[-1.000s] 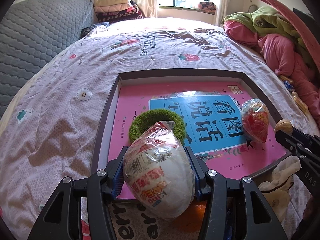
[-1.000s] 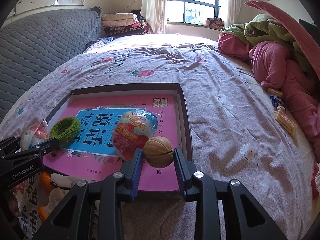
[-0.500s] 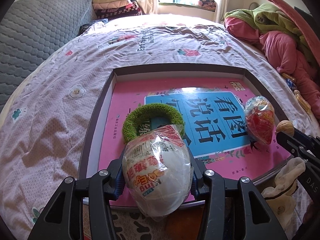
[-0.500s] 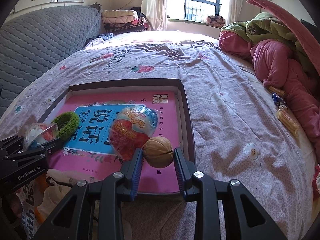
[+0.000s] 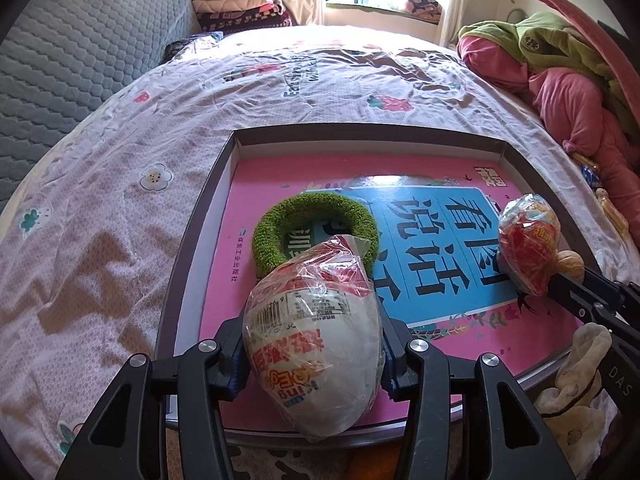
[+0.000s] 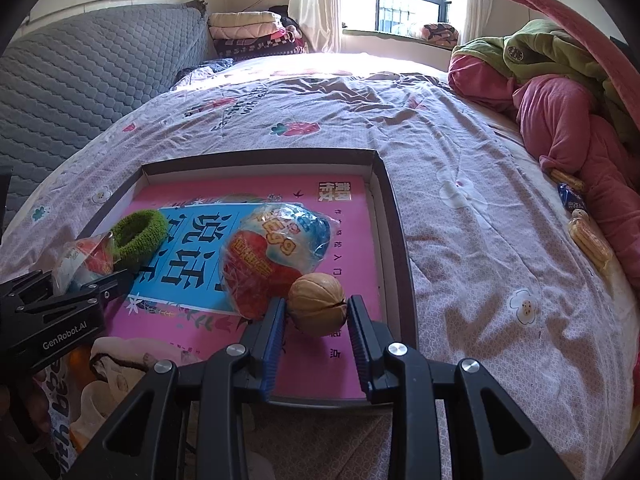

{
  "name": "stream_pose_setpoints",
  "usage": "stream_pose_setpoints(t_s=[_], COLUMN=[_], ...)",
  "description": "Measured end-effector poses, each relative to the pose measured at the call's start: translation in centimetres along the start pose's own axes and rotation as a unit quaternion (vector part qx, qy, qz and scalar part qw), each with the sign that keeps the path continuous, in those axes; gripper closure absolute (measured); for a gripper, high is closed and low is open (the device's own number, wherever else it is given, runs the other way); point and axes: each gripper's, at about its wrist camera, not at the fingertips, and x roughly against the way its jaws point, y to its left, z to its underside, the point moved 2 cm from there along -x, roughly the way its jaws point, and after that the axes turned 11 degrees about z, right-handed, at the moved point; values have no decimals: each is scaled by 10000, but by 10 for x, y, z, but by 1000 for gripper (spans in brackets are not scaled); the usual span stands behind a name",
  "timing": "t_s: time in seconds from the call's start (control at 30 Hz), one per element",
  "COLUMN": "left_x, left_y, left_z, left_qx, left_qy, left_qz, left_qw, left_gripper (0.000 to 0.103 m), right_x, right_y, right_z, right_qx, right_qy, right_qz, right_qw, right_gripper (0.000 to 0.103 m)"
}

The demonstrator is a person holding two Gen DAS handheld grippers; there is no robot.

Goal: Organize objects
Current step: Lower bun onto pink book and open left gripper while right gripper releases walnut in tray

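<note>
While both claws hang over the near edge of the shallow box (image 5: 224, 168), the left gripper (image 5: 314, 364) pinches a wrapped egg (image 5: 312, 344), long axis running up-frame toward the green ring (image 5: 316, 228) just beyond; the right gripper (image 6: 316, 312) pinches a walnut (image 6: 318, 304) near the box's lower-right corner. Readable: "GenRobot.AI", "DAS", "King" on the egg.

left gripper (image 6: 86, 280): "genrobot.ai" | right gripper (image 5: 576, 276): "das" | book (image 5: 440, 248): large chinese title characters
</note>
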Motion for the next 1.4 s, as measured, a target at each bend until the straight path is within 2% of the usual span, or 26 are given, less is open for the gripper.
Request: stream_pose_setpoints(t_s=[0.27,0.47,0.97,1.2,1.4], left_x=[3,5,18,37,48], left_y=[3,5,-1,1,2], left_z=[2,2,0,-4,-5], left_qx=[80,78,-85,-21,-8], left_qy=[94,68,-149,-452,-621], left_qz=[290,270,163,270,278], left_qw=[9995,9996,9997,9986,9977], left_gripper=[51,51,36,34,32], right_x=[-5,-5,-2,3,10], right_y=[0,-2,-5,-10,-10], right_z=[1,1,0,0,-2], right_qx=[-17,-65,-82,-85,-60], right_qy=[63,82,114,45,-52], right_qz=[-51,-37,-46,-1,48], right_qw=[10000,9999,9999,10000,10000], right_gripper=[71,71,70,58,55])
